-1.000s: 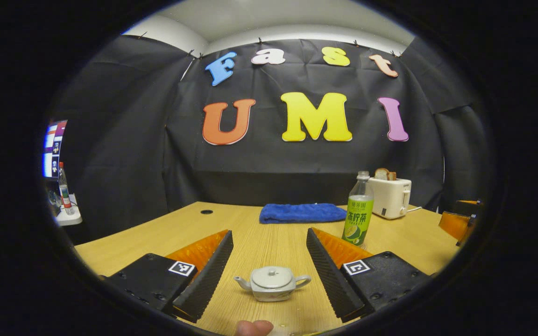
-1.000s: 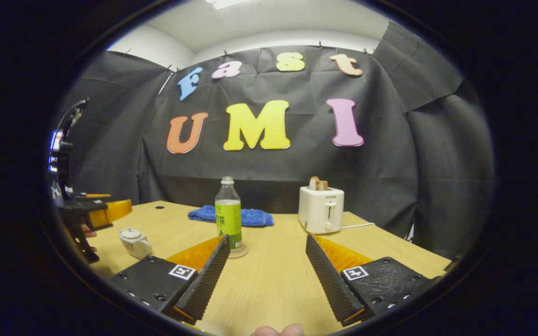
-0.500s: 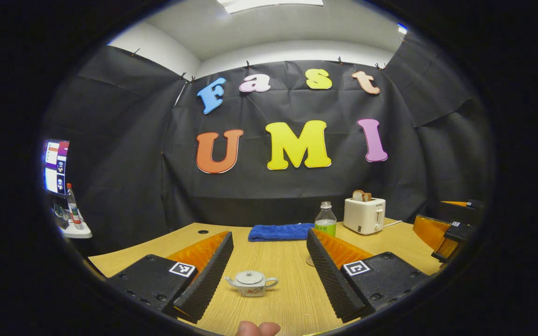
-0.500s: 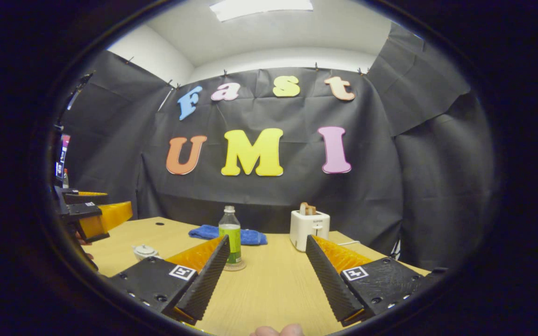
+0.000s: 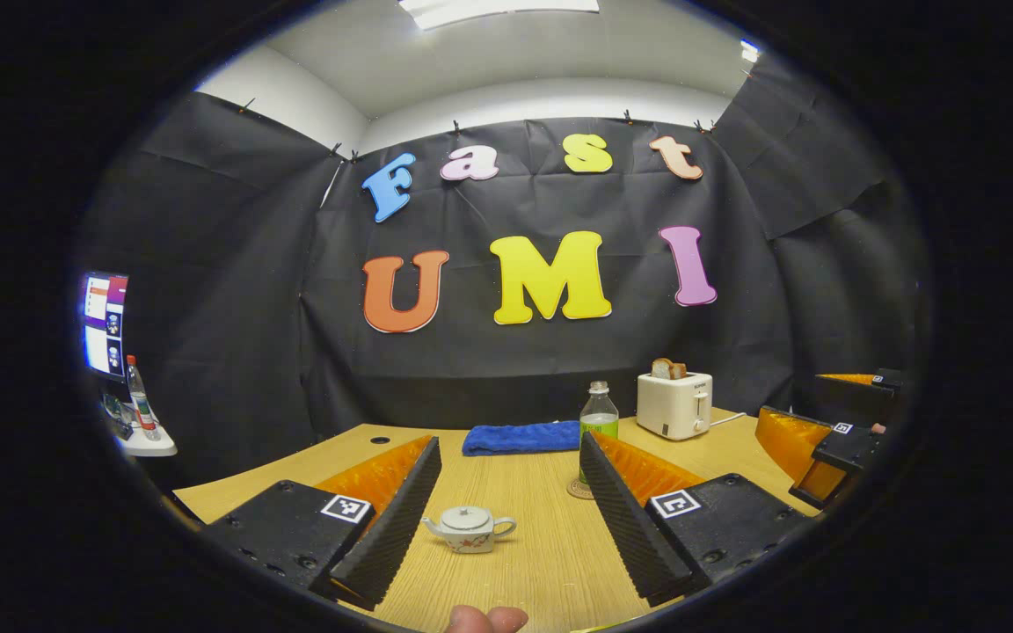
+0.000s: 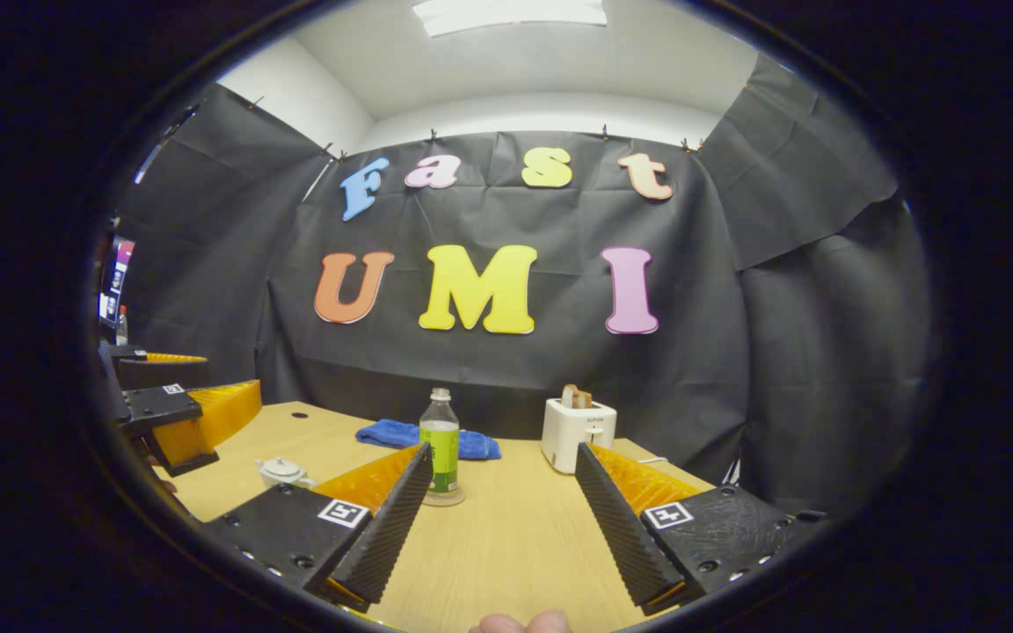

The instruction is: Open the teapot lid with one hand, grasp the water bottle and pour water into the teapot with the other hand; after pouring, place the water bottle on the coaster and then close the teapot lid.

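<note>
- The left claw [image 5: 506,519] hangs above the near part of the wooden counter [image 5: 524,475], its two fingers spread wide apart and clamped on nothing; a fingertip of the hand holding it shows at the bottom edge of the left gripper view
- The small white teapot [image 5: 469,528] stands upright on the counter, its lid [image 5: 468,518] seated on top; in the left gripper view it sits between the two fingers but ahead of them, nearer the left finger, touching neither; spout to the left and handle to the right in that view
- The water bottle [image 5: 599,420] stands upright on a round coaster [image 5: 576,489], farther back and to the right of the teapot; the right finger of the left claw hides its lower part in the left gripper view
- The right claw [image 6: 502,527] is likewise spread open with nothing between its fingers; in the right gripper view the water bottle stands ahead, just past the tip of its left finger, well apart from the fingers
- In the right gripper view the teapot sits off to the left, beyond the left finger, with the left claw above and beside it
- A folded blue towel [image 5: 520,437] lies behind the bottle near the booth's wall; a white toaster [image 5: 674,404] with bread in its slots stands to the right of the bottle
</note>
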Demonstrator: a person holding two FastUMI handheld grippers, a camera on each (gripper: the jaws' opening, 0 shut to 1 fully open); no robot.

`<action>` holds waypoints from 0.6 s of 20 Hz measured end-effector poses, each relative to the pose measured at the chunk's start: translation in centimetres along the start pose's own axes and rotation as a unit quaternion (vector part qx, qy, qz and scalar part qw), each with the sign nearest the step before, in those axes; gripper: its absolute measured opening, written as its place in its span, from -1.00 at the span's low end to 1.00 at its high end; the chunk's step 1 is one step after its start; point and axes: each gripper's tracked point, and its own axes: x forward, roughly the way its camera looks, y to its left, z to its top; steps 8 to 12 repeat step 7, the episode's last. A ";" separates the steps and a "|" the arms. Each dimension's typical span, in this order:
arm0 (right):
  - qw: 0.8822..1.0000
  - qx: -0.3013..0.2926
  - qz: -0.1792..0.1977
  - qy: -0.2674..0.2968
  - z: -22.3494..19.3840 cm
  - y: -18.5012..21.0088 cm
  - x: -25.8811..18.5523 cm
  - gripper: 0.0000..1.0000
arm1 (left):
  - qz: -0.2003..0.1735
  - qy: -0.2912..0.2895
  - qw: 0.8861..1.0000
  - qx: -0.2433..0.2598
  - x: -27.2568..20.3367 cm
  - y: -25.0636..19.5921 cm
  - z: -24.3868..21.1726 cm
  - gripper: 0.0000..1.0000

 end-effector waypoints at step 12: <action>1.000 -0.001 0.000 0.004 0.0 0.6 -0.1 0.91 | 0.003 0.008 1.000 -0.006 0.4 0.2 -0.6 0.98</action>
